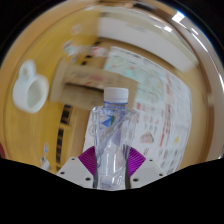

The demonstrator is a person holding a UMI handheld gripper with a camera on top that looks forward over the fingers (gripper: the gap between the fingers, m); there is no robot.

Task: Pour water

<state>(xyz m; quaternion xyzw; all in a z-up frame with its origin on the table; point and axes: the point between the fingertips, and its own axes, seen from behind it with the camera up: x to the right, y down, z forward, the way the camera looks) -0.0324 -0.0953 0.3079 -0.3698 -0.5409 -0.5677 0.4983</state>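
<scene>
A clear water bottle with its white cap still on stands upright, clamped in the gripper. A white mug sits far left on the tabletop. Tipping it capped pours nothing; a hard squeeze may crush it.

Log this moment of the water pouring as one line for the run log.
gripper: shut on water bottle | bottle: capped, upright, between the jaws | white mug: on table, beyond and left | pour: not yet begun

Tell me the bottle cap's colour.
White; the cap tops the bottle in the gripper view.
</scene>
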